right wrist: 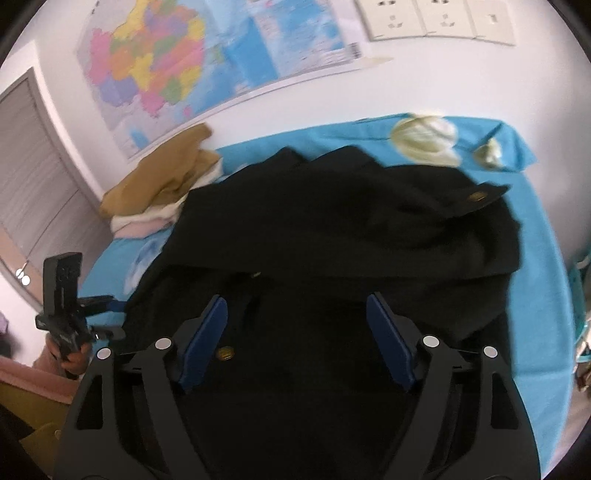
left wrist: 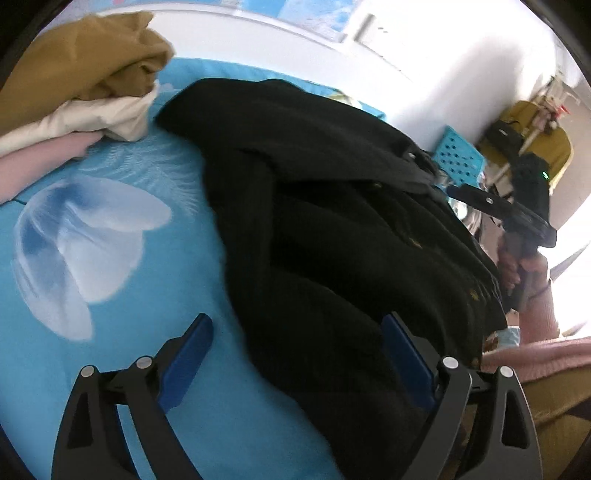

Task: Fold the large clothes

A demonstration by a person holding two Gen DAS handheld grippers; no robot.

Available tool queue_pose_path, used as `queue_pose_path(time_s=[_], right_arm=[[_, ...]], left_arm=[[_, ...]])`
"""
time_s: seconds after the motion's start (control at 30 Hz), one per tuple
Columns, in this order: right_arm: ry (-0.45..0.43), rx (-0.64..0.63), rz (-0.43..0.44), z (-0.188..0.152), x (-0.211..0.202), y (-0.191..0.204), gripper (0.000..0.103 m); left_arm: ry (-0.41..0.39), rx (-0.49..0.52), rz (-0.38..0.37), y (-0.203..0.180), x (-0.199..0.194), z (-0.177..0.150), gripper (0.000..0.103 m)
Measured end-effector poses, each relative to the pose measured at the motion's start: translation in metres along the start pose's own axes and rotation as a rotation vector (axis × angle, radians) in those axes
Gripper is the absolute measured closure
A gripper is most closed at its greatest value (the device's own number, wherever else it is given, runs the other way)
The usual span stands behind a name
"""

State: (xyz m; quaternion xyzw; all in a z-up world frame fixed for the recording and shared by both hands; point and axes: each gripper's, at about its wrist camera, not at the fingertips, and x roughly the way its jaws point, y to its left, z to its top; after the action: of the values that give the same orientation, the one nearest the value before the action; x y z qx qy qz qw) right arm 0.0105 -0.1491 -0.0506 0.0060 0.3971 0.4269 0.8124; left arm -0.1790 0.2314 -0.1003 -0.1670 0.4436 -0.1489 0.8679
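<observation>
A large black coat [left wrist: 332, 221] with brass buttons [right wrist: 224, 354] lies crumpled on a bed covered by a blue sheet [left wrist: 110, 369]. My left gripper [left wrist: 297, 319] is open just above the coat's left edge: its left finger [left wrist: 192, 343] hangs over bare sheet, the right one over black cloth. My right gripper [right wrist: 295, 297] is also open, low over the coat's front, both blue pads [right wrist: 207, 339] clear of the fabric. Neither holds anything. A strap with a brass stud [right wrist: 476, 195] lies at the coat's far right.
A pile of tan, cream and pink clothes [left wrist: 81, 85] sits on the bed by the wall. A coloured map [right wrist: 166, 62] and wall sockets [right wrist: 443, 18] hang above. A blue perforated basket [left wrist: 458, 158] stands beyond the bed. A person's hand [left wrist: 524, 269] and pink sleeve [left wrist: 535, 354] are at right.
</observation>
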Motion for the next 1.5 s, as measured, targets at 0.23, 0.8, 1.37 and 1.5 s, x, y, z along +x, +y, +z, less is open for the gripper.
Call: queue_pose_path(time_s=[0.23,0.8,1.37,1.5], right_arm=[[-0.028,0.084,0.037,-0.009,-0.004,-0.002,0.022],[-0.083,0.157,-0.059,-0.03,-0.049,-0.031,0.021],[0.006,0.28,0.069,-0.129,-0.096,-0.06,0.013],[0.022,0.249,0.102,-0.136,-0.094,-0.05,0.015]], left_arm=[[-0.01,0.022,-0.121,-0.026,0.007,-0.015,0.011],[0.047,-0.232,0.06,0.015,-0.026,-0.03,0.085],[0.046,-0.096,-0.123,-0.005,-0.025,-0.048,0.006],[0.068,-0.056,-0.141,-0.02,-0.019,-0.052,0.006]])
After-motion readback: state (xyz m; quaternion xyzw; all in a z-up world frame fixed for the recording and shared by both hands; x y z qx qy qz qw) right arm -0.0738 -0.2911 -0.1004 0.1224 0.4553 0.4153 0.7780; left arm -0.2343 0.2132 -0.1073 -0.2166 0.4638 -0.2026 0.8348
